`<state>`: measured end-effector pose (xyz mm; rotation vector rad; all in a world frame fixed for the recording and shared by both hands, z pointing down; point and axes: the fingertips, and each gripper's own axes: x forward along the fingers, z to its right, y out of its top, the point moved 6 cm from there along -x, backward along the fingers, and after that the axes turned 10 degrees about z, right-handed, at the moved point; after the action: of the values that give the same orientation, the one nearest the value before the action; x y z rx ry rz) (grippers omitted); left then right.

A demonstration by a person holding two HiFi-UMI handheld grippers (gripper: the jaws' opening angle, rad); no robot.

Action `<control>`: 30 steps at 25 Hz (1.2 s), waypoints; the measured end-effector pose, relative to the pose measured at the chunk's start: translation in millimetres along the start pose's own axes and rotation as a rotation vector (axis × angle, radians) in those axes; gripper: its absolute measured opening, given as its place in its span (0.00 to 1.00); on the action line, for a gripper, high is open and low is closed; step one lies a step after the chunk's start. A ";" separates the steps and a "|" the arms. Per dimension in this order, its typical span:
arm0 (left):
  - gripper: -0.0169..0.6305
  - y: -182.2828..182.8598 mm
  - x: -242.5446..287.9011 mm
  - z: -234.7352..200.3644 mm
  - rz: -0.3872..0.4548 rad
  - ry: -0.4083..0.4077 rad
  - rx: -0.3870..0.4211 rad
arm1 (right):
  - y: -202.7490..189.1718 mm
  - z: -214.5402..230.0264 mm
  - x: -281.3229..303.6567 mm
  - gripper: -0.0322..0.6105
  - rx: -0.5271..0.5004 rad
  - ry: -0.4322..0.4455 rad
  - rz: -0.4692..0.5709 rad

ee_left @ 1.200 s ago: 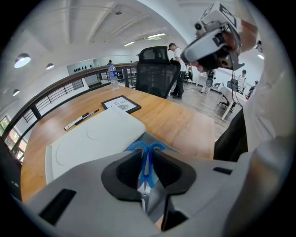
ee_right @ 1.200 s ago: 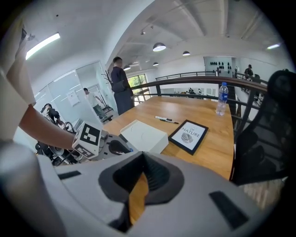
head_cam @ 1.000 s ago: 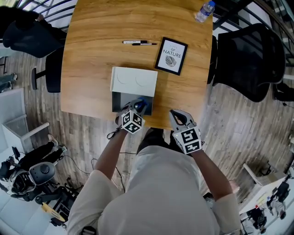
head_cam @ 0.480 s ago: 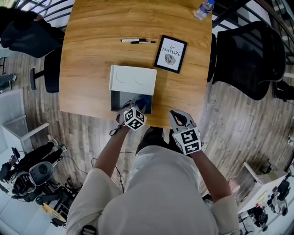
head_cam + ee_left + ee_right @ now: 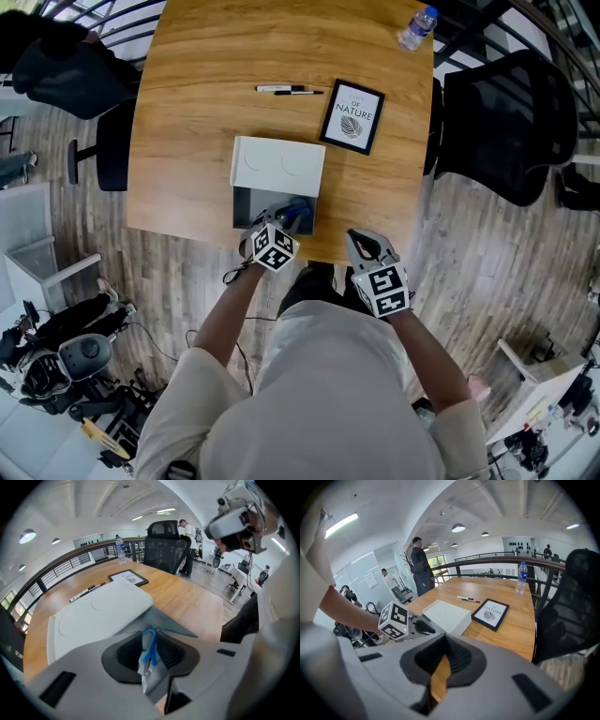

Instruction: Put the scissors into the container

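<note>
The left gripper is opening its jaws around the blue-handled scissors, which are hanging between them over the grey container at frame centre, apparently to drop inside. The right gripper, jaws together on nothing, is idling at the table's lower edge, likely keeping clear.

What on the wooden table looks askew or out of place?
Mainly the white rectangular lid: it sits slid back off the grey container, leaving its near end open. Nothing is spilled or damaged.
</note>
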<state>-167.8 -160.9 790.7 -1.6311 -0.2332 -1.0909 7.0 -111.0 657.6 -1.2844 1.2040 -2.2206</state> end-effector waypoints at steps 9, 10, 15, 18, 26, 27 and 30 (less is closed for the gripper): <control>0.13 22.9 -39.5 -3.7 0.094 0.035 -0.071 | 11.2 -21.6 -6.4 0.05 -0.070 0.005 0.023; 0.13 24.8 -46.1 -3.3 0.104 0.041 -0.075 | 13.4 -24.3 -8.9 0.05 -0.076 0.005 0.029; 0.11 37.2 -83.7 -4.4 0.170 0.100 -0.132 | 28.9 -33.1 -21.3 0.05 -0.136 0.019 0.053; 0.09 46.3 -104.1 -4.9 0.209 0.142 -0.175 | 41.4 -32.4 -27.6 0.05 -0.168 0.030 0.074; 0.06 69.2 -165.0 -3.5 0.317 0.295 -0.308 | 74.5 -39.0 -35.6 0.05 -0.251 0.126 0.140; 0.06 71.1 -171.3 -0.3 0.328 0.313 -0.324 | 76.3 -40.2 -37.9 0.05 -0.263 0.143 0.143; 0.05 79.7 -190.0 12.8 0.353 0.366 -0.363 | 83.6 -41.4 -48.2 0.05 -0.299 0.192 0.154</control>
<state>-215.3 -109.3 596.6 -1.6659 0.5017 -1.1727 -12.0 -110.4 554.3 -1.0504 1.6997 -2.1497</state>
